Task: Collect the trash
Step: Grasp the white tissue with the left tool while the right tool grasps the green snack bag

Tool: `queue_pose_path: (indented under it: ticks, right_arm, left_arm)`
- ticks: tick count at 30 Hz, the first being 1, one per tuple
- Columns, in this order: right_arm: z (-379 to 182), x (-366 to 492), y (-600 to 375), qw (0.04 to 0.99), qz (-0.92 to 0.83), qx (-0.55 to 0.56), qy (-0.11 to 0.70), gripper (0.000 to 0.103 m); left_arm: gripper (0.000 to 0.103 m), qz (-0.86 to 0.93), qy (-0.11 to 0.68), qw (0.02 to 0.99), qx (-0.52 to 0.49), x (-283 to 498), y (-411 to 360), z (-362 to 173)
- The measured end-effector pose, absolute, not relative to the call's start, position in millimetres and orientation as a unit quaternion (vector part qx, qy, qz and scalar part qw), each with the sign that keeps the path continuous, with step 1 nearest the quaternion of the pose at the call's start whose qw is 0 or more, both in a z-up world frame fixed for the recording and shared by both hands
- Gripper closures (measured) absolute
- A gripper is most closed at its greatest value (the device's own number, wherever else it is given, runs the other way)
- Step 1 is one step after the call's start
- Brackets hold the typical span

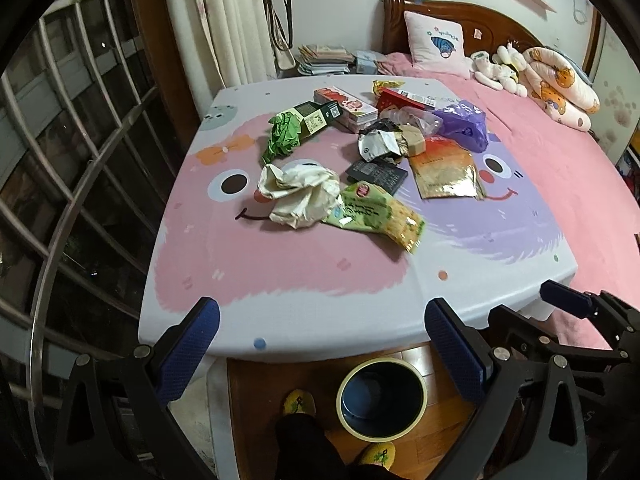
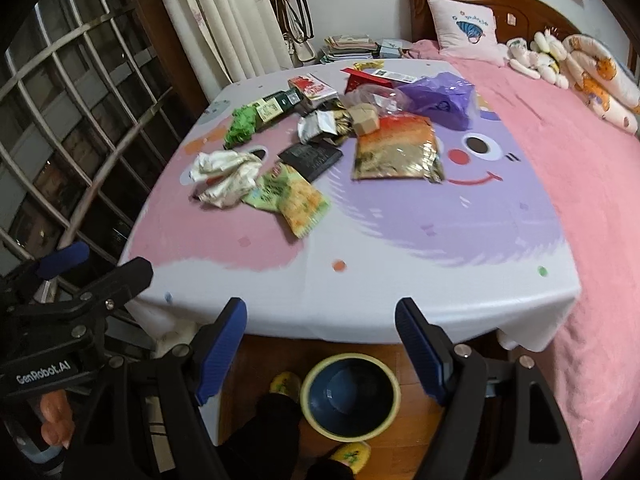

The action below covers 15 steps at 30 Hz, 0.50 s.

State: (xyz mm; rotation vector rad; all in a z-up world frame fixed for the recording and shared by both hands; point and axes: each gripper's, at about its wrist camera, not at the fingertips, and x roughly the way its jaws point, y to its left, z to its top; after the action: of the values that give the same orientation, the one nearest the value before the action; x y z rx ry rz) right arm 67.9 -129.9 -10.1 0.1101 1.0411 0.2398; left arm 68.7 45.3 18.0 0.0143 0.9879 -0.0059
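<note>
Left wrist view: both grippers' fingers [image 1: 196,332] spread, empty; green snack wrapper [image 1: 376,216] lengthwise toward near-right.

near table half [image 1: 280,280] bare; trash heap [image 1: 360,152] crowds the far half.

Trash heaped on the far half of the table [image 1: 280,300].
A bin [image 1: 381,398] stands on the floor before the table's near edge; a bed [image 1: 580,184] lies along its right edge, a window [image 1: 72,140] left.
</note>
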Motion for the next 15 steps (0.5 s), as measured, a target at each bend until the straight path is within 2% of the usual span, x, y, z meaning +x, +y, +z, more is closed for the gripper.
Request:
queue_pose_path:
  ticks: [9, 15]
  right_arm:
    - [-19, 145, -113, 0.841, 0.103, 0.113, 0.52, 0.026]
    - [-40, 195, -99, 0.829, 0.088, 0.119, 0.539, 0.026]
  left_arm:
    - [0.001, -0.026, 0.496, 0.868, -0.023, 160, 101, 24]
    - [0.001, -0.047, 0.531, 0.845, -0.042, 234, 126, 9]
